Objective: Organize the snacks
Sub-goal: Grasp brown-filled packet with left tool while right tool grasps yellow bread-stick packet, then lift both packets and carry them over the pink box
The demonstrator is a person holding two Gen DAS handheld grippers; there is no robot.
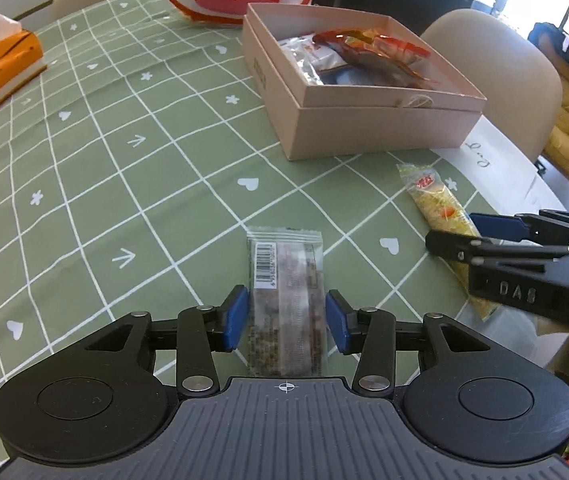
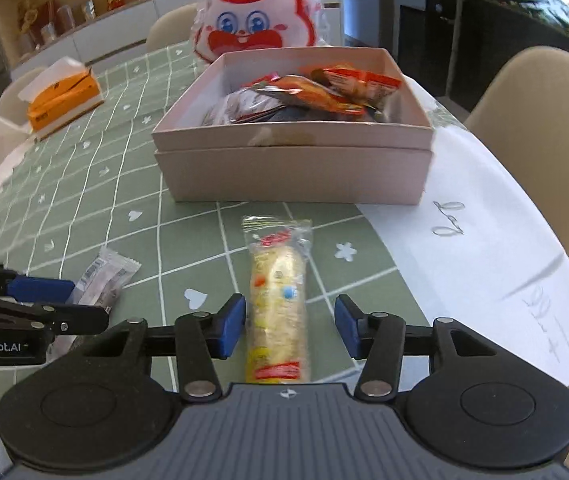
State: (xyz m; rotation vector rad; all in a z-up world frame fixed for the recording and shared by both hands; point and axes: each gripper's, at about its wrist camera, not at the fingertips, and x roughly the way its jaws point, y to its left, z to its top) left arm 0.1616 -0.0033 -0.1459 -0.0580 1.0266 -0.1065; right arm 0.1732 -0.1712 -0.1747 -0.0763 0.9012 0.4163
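1. Green checked tablecloth [image 1: 124, 184] is covering a dining table, with chairs and shelves standing behind.
2. Left gripper [image 1: 286, 322] is straddling a brown snack bar [image 1: 284, 300]; jaws are spread, pads just beside the wrapper without visibly pressing it.
3. Right gripper [image 2: 290, 326] is straddling a yellow snack bar [image 2: 278, 304]; its left pad is touching, its right pad apart.
4. Both bars are lying lengthwise along the fingers, pointing toward the box.
5. Open cardboard box [image 2: 296, 176] is sitting beyond, holding several snack packets [image 2: 324, 92].

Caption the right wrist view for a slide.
Right gripper straddles a yellow snack bar on the green tablecloth, its pads not pressing it, before a snack-filled cardboard box.
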